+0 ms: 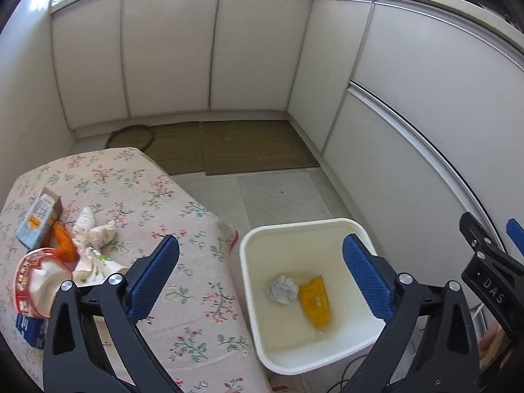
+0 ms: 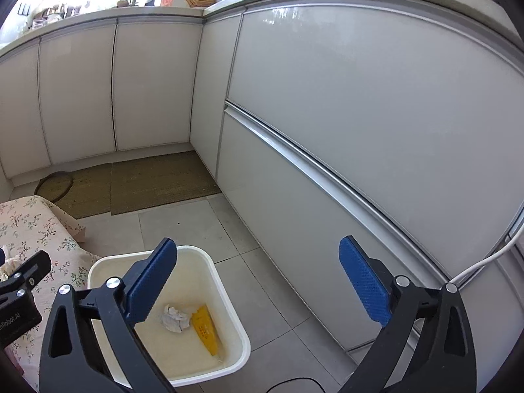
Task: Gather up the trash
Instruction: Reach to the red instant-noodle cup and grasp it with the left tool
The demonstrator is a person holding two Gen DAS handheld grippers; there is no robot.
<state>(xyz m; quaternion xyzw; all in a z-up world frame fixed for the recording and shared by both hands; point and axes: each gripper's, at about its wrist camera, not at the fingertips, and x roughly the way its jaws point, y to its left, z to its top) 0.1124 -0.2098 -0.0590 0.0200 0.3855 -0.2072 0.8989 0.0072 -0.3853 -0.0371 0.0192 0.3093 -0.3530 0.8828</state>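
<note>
Left gripper [image 1: 260, 267] and right gripper [image 2: 257, 273] are held fully spread, nothing between the pads. Below, a crumpled paper [image 1: 281, 289] and yellow wrapper [image 1: 316, 301] lie in the white bin [image 1: 249, 281]. More trash [image 1: 59, 255] is left on the floral table [image 1: 183, 203] beyond.

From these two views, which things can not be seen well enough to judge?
- Blue box: left wrist view; the picture edge and the left gripper cut it off.
- Table trash: barely visible in the right wrist view, at its left edge.
- Print on the yellow packet and carton: too small in both views.
- Bin bottom, near side: hidden by its wall.
</note>
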